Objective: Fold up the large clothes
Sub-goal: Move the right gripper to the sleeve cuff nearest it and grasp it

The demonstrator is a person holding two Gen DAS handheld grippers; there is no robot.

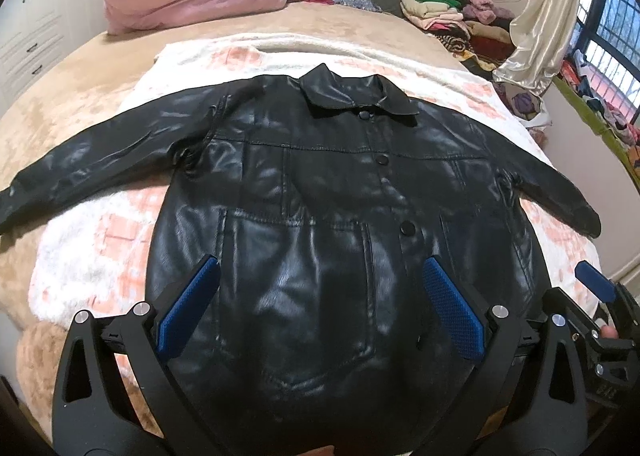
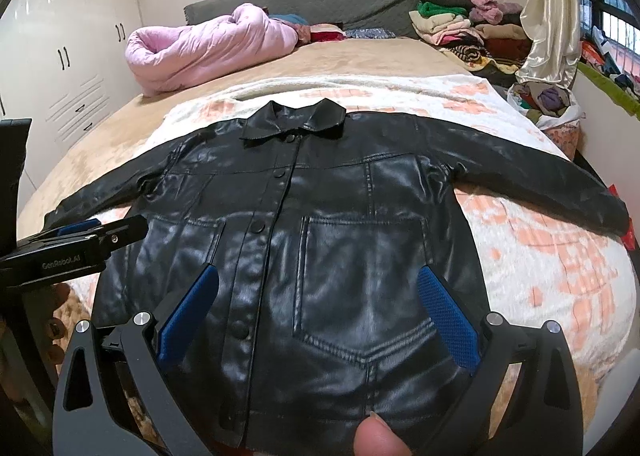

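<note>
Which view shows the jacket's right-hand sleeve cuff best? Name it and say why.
The left wrist view: the jacket lies flat and that sleeve's cuff shows whole against the blanket. The right wrist view shows the same cuff squeezed into the fisheye edge.

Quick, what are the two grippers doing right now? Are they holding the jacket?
Left gripper: open, holding nothing, over the black jacket.
Right gripper: open, holding nothing, over the same jacket.
</note>
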